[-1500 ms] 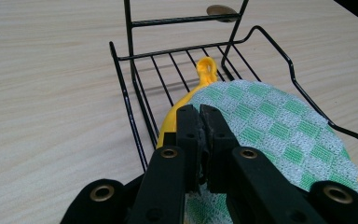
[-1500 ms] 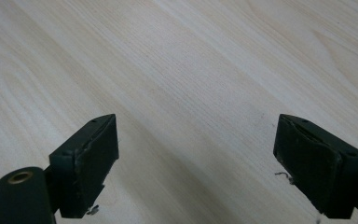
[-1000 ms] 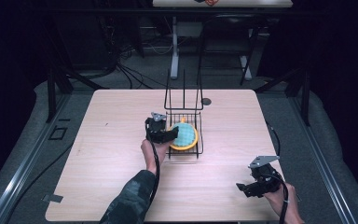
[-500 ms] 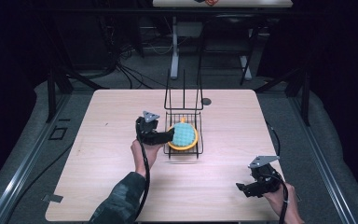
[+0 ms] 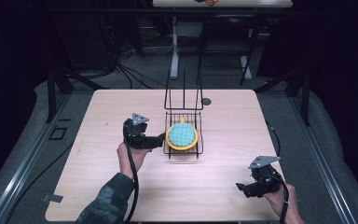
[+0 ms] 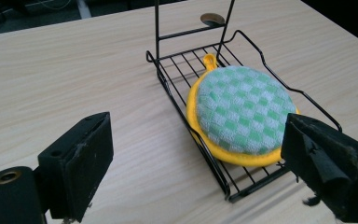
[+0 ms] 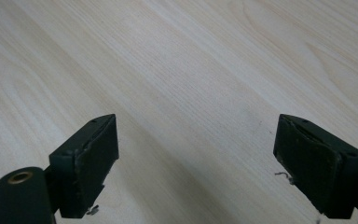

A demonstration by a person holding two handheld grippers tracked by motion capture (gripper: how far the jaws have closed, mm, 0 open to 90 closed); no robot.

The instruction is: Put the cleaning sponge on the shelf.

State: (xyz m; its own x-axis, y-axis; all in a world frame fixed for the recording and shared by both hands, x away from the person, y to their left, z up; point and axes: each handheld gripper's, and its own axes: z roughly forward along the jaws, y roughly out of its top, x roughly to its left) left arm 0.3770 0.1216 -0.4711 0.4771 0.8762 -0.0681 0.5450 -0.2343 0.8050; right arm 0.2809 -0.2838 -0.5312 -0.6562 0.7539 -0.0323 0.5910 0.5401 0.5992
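In the wire rack (image 5: 184, 148), pot holder (image 5: 182, 135) dropped off.
Left gripper (image 5: 161, 140) just beside it, fingers just spread, empty; right gripper (image 5: 240, 187) open, farther.

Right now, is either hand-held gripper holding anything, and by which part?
Nothing is held. Both the left hand-held gripper and right hand-held gripper are open; the sponge lies in the rack.
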